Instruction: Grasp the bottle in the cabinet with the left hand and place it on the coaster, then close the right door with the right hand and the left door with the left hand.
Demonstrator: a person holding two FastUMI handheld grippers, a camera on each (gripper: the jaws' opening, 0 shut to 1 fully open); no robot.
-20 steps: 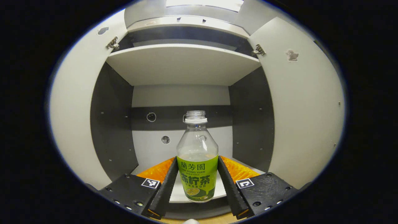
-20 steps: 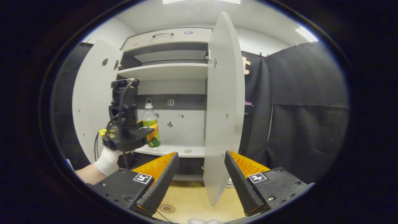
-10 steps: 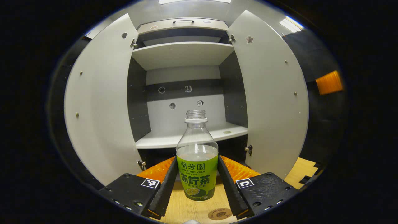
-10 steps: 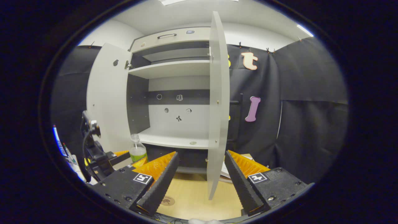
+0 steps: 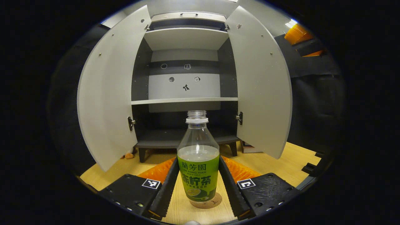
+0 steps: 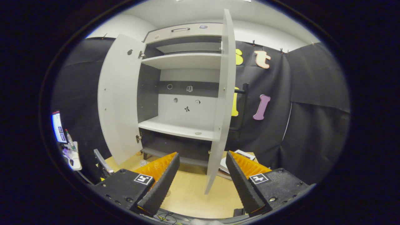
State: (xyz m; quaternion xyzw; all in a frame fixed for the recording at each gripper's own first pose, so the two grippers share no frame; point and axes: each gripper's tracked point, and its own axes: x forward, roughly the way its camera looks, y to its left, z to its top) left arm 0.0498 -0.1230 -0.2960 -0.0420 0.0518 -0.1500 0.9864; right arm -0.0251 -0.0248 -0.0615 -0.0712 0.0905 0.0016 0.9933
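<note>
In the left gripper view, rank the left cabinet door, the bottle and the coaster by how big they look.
1. Pale grey left cabinet door, largest.
2. Clear plastic bottle with green label; it sits nearest the camera, which inflates it.
3. Round brown coaster, smallest; the bottle hides most of it.

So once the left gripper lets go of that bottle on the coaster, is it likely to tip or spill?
The bottle looks tall and narrow over a small coaster, so a nudge could probably tip it. It has no cap and holds some liquid, so tipping would likely spill. Thin clear plastic may flex under the left gripper.

Black screwed gripper (image 5: 198, 187) housings bear square black-and-white markers.
</note>
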